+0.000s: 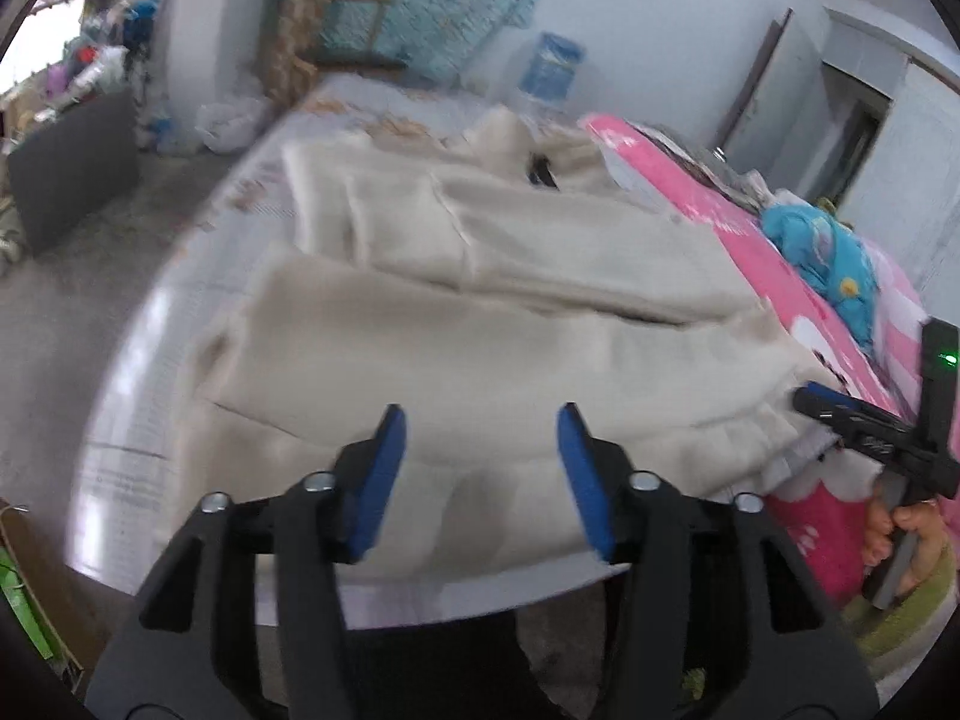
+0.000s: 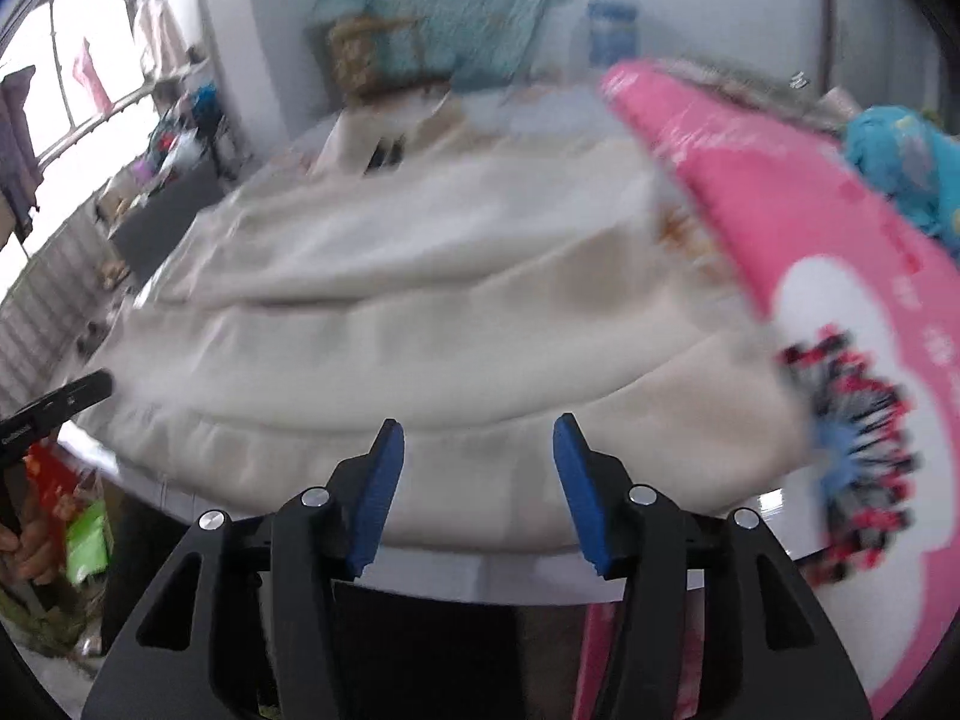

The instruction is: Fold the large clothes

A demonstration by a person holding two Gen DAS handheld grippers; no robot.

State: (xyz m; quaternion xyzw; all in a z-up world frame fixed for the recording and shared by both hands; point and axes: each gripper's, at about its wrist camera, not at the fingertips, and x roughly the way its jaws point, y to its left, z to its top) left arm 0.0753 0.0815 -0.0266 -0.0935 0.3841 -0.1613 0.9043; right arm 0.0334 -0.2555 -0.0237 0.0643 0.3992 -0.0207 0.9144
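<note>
Round white table (image 1: 114,420) carries most of the scene; its near rim curves just ahead of both grippers. Large cream fabric garment (image 1: 480,312), thick and soft, lies spread across the table top in broad folded layers, its near edge hanging toward the table rim; same garment fills the middle of the right wrist view (image 2: 432,312). Flat pink printed packet (image 1: 690,192) lies along the right side of the garment, touching it, with a white patch and a red-and-black pattern at its near end (image 2: 852,408). Crumpled bright blue cloth (image 1: 822,252) sits on the far side of the pink packet. Left gripper (image 1: 480,468), black with blue pads, hovers over the near edge of the garment, jaws spread apart, nothing between them. Right gripper (image 2: 477,474), same build, likewise stands apart and empty above the garment's near hem; in the left wrist view its body appears at the right edge, by the garment's right corner. Both views motion-blurred.
</note>
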